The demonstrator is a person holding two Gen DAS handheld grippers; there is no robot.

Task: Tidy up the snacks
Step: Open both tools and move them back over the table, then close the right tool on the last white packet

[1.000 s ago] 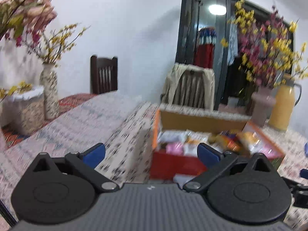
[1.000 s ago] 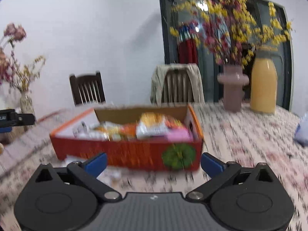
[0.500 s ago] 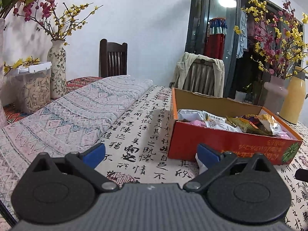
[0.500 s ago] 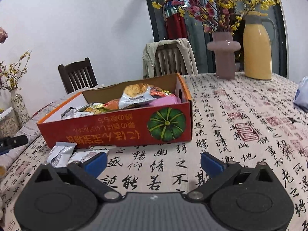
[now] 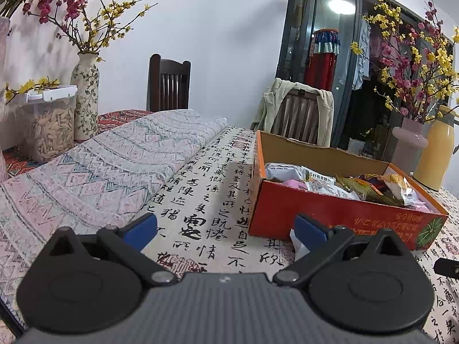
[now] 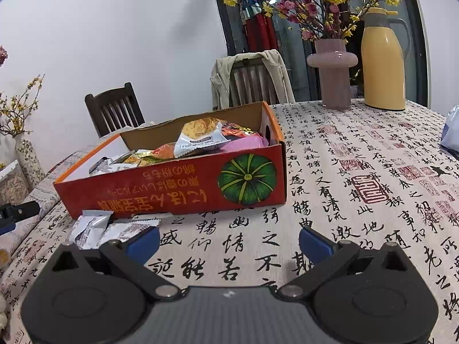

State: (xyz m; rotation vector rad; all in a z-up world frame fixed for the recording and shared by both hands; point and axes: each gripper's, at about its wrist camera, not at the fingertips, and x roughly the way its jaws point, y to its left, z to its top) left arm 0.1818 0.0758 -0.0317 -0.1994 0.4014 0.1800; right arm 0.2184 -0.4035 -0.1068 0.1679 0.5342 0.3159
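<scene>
Since half a second ago both views have settled: your right gripper (image 6: pixel 228 242) has dropped a little lower and closer to the box (image 6: pixel 172 183), and your left gripper (image 5: pixel 225 228) has barely shifted. Both sets of fingers stand wide and hold nothing.

The loose packets (image 6: pixel 94 228) are what the next move turns on. They lie flat on the table (image 6: pixel 358 200), touching the box's near wall at its left end. From your right gripper they sit at about 10 o'clock, just beside the left fingertip; their long axis runs across your view, roughly along the box wall. From your left gripper only a white corner (image 5: pixel 295 243) shows at about 2 o'clock, half hidden behind the right finger.

Your right gripper looks the nearer and has the clearer line, I'd judge. Swing it left and turn it so the fingers straddle a packet's short side.

In the way: the box wall right behind the packets, and your left gripper's tip (image 6: pixel 18 210) at 9 o'clock. The box is already heaped with snacks (image 6: pixel 200 136).
</scene>
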